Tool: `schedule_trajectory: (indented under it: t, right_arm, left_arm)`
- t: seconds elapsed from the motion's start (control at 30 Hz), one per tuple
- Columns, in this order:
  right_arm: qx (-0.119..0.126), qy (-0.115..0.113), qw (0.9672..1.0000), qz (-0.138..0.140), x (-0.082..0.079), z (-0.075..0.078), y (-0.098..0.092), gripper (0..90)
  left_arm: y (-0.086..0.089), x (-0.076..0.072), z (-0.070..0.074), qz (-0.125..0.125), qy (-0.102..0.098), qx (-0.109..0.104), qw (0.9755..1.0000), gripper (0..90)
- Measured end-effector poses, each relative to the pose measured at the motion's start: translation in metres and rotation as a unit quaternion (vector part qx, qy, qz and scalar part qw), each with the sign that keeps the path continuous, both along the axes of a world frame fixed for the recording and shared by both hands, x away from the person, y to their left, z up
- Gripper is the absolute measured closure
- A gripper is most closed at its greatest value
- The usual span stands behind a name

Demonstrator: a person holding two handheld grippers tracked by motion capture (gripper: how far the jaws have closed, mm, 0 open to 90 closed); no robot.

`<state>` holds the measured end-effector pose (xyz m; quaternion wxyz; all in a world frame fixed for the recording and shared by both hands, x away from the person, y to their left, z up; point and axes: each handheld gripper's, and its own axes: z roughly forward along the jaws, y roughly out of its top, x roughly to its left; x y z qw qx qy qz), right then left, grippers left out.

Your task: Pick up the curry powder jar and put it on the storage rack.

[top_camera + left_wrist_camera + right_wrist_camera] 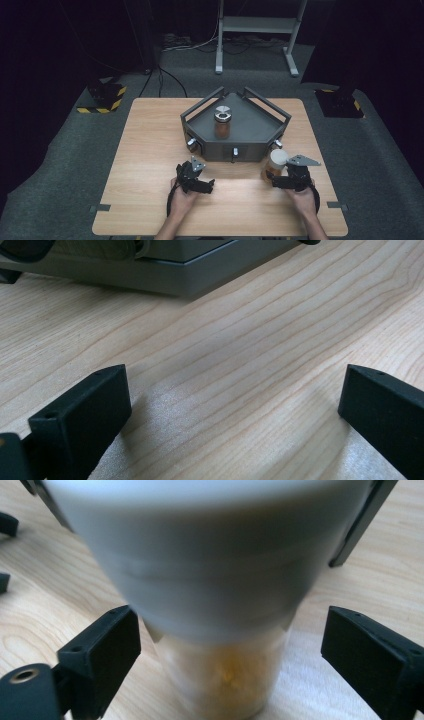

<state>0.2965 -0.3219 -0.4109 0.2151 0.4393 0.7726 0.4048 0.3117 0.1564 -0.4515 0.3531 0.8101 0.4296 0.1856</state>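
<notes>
White-lidded amber jar (pixel 274 164), upright, on table (pixel 150 150)

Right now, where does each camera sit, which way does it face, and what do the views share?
High view: above the person's side, facing forward and down on the wooden table; both forearms and tools show.
Left gripper view: on the left tool, looking between open jaws at bare wood and the grey metal tray.
Right gripper view: on the right tool, jaws flanking the white-lidded clear jar.
Shared: table, tray.
</notes>
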Motion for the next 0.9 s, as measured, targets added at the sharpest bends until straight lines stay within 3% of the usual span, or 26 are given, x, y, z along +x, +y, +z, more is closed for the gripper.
schedule_trajectory:
  t: [0.9]
  right_arm:
    - [0.021, -0.021, 0.9996, 0.002, 0.0037, 0.0003, 0.0049, 27.8]
  left_arm:
    - [0.0001, 0.0000, 0.0000, 0.000, 0.000, 0.000, 1.0000, 0.4]
